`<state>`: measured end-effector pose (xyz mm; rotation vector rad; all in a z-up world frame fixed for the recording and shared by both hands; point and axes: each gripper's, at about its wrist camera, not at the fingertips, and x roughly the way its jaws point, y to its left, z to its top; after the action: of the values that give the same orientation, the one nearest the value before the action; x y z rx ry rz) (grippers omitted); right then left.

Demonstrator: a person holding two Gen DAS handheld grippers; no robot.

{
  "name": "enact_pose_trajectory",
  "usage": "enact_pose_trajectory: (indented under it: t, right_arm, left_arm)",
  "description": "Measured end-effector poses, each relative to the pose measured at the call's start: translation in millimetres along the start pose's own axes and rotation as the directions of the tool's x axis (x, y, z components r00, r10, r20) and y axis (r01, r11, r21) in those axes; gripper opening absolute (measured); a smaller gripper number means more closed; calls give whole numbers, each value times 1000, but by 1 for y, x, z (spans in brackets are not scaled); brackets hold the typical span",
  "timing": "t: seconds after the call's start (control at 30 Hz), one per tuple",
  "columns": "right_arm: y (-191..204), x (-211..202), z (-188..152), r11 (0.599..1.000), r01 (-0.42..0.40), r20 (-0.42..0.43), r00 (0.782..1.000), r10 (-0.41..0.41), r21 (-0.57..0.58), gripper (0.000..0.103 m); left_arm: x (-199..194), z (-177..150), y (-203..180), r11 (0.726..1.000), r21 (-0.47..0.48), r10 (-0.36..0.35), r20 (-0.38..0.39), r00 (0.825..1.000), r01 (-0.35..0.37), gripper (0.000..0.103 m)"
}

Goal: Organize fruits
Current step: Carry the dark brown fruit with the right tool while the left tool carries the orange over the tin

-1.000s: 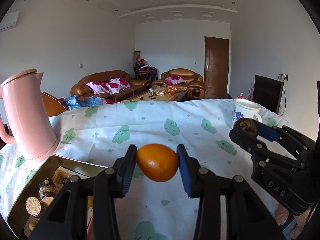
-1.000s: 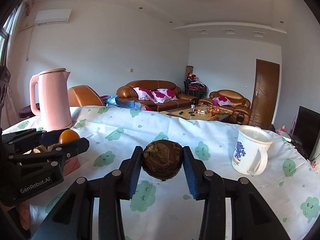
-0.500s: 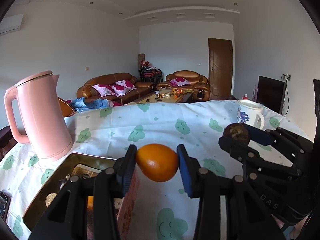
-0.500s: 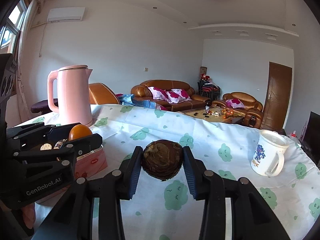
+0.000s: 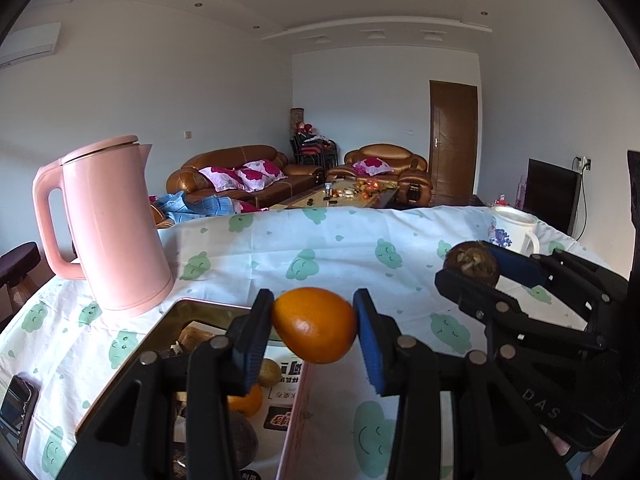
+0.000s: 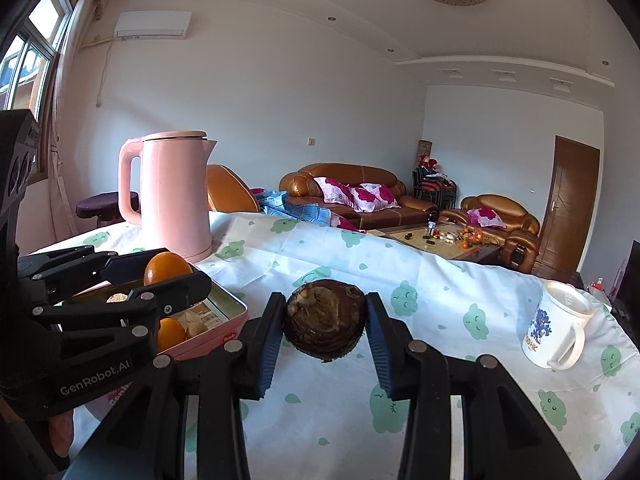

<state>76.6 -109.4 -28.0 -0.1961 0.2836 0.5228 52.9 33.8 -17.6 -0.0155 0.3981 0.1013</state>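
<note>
My left gripper (image 5: pixel 314 326) is shut on an orange (image 5: pixel 316 324) and holds it above the right edge of a pink tin box (image 5: pixel 296 412). The box holds another orange (image 5: pixel 248 400), a dark fruit (image 5: pixel 240 436) and snacks. My right gripper (image 6: pixel 325 326) is shut on a dark brown round fruit (image 6: pixel 325 324), held above the tablecloth to the right of the box (image 6: pixel 224 320). In the right wrist view the left gripper (image 6: pixel 168 276) with its orange (image 6: pixel 166 267) is at the left. In the left wrist view the right gripper (image 5: pixel 472 268) is at the right.
A pink kettle (image 5: pixel 112 228) stands behind the box on the left. A white mug (image 6: pixel 556 330) stands at the table's far right. A phone (image 5: pixel 14 404) lies at the left edge. The tablecloth (image 6: pixel 420 308) is white with green prints.
Both grippers have drawn back and to the left with their fruits. The pink box and kettle now show more fully, and the orange now hangs over the box's edge.
</note>
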Motion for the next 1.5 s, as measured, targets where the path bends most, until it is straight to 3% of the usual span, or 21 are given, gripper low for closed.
enact_pose_trajectory:
  t: [1.0, 1.5]
  right_arm:
    - [62, 19, 23, 991, -98, 2, 995, 98, -93, 42]
    - [86, 32, 25, 982, -149, -20, 989, 148, -119, 42]
  left_arm:
    - [-25, -5, 73, 991, -60, 123, 7, 992, -122, 43]
    - [-26, -15, 108, 978, -91, 185, -30, 982, -187, 43]
